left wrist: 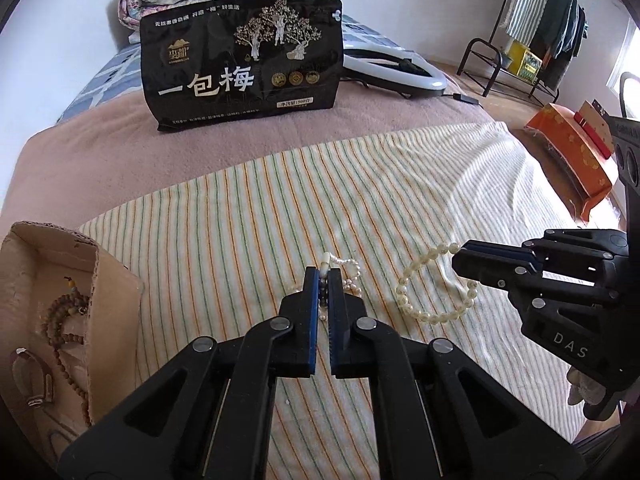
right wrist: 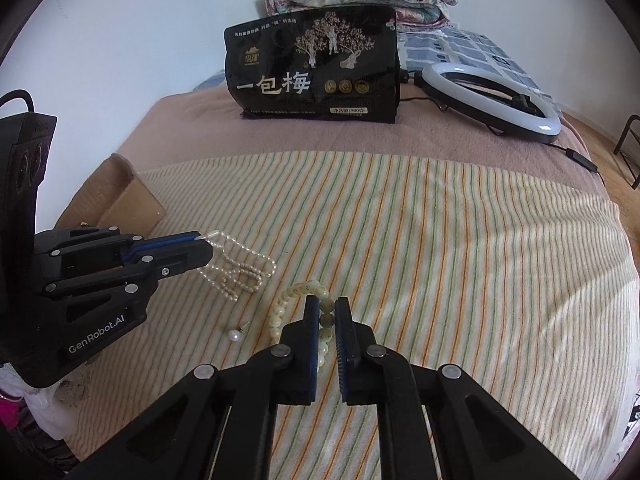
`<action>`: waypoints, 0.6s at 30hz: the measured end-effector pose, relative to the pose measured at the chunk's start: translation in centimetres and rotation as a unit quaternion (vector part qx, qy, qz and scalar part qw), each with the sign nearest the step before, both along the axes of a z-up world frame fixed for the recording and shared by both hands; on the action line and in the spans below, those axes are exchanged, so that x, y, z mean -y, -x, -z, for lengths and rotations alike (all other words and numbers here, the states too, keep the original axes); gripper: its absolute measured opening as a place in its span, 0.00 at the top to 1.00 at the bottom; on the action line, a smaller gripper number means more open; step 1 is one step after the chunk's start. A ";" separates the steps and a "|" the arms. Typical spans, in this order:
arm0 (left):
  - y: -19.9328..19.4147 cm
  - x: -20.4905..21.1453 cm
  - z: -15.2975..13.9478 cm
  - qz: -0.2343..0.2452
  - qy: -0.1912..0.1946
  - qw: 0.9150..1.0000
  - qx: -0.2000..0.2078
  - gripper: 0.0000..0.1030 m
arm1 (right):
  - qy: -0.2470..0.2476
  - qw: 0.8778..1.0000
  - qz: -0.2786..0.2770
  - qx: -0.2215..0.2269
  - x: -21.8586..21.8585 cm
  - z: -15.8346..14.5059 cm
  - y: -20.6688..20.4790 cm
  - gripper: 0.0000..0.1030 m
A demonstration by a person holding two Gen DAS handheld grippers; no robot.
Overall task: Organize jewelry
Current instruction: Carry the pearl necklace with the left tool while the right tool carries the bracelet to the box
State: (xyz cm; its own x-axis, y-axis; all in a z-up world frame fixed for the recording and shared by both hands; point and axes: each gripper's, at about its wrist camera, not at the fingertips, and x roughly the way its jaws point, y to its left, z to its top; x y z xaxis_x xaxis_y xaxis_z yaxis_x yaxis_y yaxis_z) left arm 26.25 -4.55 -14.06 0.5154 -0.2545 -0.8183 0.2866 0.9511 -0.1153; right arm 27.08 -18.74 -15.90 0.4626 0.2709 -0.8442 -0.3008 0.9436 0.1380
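Observation:
My left gripper (left wrist: pixel 323 278) is shut on a thin pearl necklace (right wrist: pixel 240 270), pinching it near its white clasp, with loops hanging onto the striped cloth (left wrist: pixel 280 208). My right gripper (right wrist: pixel 327 305) is shut on a cream bead bracelet (left wrist: pixel 424 304), whose ring rests on the cloth. The bracelet also shows in the right wrist view (right wrist: pixel 296 300). The left gripper appears in the right wrist view (right wrist: pixel 204 246), and the right gripper in the left wrist view (left wrist: pixel 460 258). A single pearl earring (right wrist: pixel 235 334) lies on the cloth between them.
An open cardboard box (left wrist: pixel 112 280) at the left holds a brown bead string (left wrist: pixel 64 320) and a dark strap (left wrist: pixel 34 380). A black snack bag (left wrist: pixel 244 60) stands at the back, a ring light (right wrist: pixel 492 100) beside it. An orange box (left wrist: pixel 576 152) sits beyond the bed's right edge.

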 end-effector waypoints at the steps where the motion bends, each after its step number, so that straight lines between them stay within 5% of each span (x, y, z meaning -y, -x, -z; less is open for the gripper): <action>1: 0.1 -0.2 -0.5 -0.003 0.004 1.000 0.003 0.99 | 0.000 1.000 -0.001 0.004 -0.1 -0.4 0.1 0.95; 18: 4.9 -3.6 -7.9 -0.029 0.048 0.996 0.071 0.99 | -0.014 0.997 0.018 0.070 -0.1 -6.8 3.1 0.95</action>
